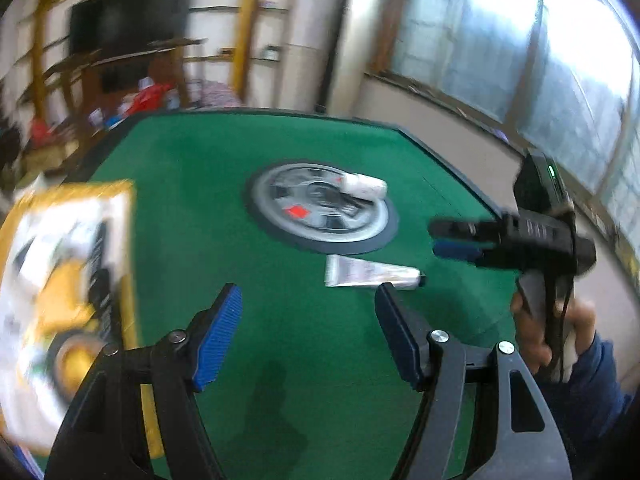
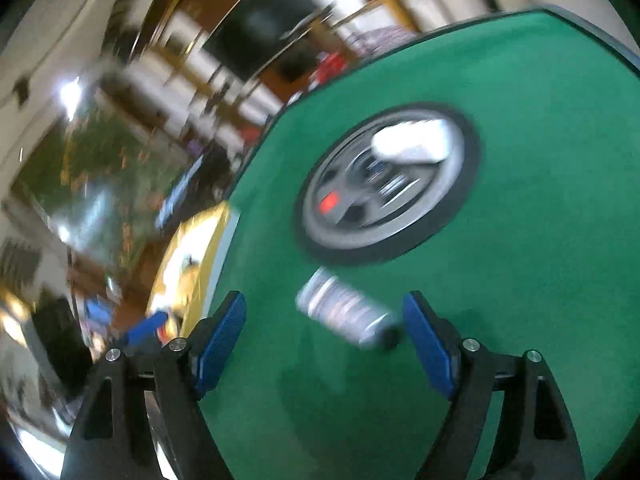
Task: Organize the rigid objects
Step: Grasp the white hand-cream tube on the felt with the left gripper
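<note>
Fingers (image 2: 224, 332) of right gripper (image 2: 324, 340) wide and empty, bracketing silver tube (image 2: 344, 312) at lower centre, likely for pickup; left gripper (image 1: 308, 332) likewise apart, empty; white bottle (image 2: 412, 144) on round hub (image 2: 340, 232), green table (image 2: 520, 320).

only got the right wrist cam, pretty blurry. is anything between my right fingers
Observer: No. In the left wrist view the right gripper is open and empty, hovering just beyond the silver tube lying on the green table.
Operator: where is the left gripper
Observer: The left gripper is open too, empty, with the tube's cap end just past its fingertip.
Operator: that white blob on the round disc
Observer: It is a white bottle lying on its side on the disc.
</note>
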`<state>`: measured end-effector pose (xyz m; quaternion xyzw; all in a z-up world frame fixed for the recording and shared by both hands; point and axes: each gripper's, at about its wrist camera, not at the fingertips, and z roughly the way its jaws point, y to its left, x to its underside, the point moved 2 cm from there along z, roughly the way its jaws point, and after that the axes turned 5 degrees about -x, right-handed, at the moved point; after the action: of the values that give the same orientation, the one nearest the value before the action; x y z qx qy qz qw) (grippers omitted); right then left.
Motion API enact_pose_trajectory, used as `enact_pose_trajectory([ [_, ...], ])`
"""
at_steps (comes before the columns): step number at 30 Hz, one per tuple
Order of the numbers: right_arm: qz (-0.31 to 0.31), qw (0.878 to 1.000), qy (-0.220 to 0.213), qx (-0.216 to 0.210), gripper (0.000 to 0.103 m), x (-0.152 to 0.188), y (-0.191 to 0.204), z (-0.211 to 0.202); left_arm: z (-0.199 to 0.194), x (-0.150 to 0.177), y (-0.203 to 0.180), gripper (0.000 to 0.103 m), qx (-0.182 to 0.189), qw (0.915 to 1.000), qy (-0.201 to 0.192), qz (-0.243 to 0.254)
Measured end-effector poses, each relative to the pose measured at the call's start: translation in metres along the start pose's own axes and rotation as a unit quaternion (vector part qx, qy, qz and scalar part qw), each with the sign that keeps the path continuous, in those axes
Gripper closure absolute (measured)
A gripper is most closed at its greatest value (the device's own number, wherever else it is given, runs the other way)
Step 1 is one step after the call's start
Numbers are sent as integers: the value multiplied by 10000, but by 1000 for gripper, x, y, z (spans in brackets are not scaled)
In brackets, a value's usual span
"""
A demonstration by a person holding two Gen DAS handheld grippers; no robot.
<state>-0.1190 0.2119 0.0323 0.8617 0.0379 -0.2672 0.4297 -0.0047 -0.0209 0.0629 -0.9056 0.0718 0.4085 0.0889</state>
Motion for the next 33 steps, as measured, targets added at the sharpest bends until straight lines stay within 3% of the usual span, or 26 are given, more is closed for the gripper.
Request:
enact_pose_trajectory([
  [4,361,9988,-320,-28,27,-10,-21,-20,24,-16,-47,35,229,9959,144,867],
  [6,439,9982,-414,-32,27,-14,-26,-24,40,-18,-75,35,437,9858,212,1609],
  [8,543,9972,-507,-68,27,-18,-32,-29,54,-12,-96,35,560,9686,305,2403],
  [10,579,9970,-507,-105,27,-19,-33,-30,68,-4,-107,35,386,9479,441,3131],
  [11,584,9969,-520,-108,27,-19,-32,-29,73,-3,-107,35,322,9415,482,3320],
  [15,510,9975,-452,-181,27,-22,-32,-29,92,-10,-103,35,690,9375,886,3294],
  [19,453,9978,-426,-219,27,-22,-29,-26,115,-6,-110,33,756,9231,1090,3610],
  [21,486,9976,-453,-212,27,-23,-33,-28,117,-11,-111,36,969,9261,984,3510],
  [23,576,9970,-479,-196,27,-24,-39,-29,124,-12,-109,65,1026,9342,1125,3225],
  [25,702,9961,-495,-204,27,-24,-44,-30,122,-14,-104,66,1077,9442,1085,2917],
  [33,602,9972,-453,-30,27,-24,-46,-30,82,20,-85,68,293,9848,835,1497],
])
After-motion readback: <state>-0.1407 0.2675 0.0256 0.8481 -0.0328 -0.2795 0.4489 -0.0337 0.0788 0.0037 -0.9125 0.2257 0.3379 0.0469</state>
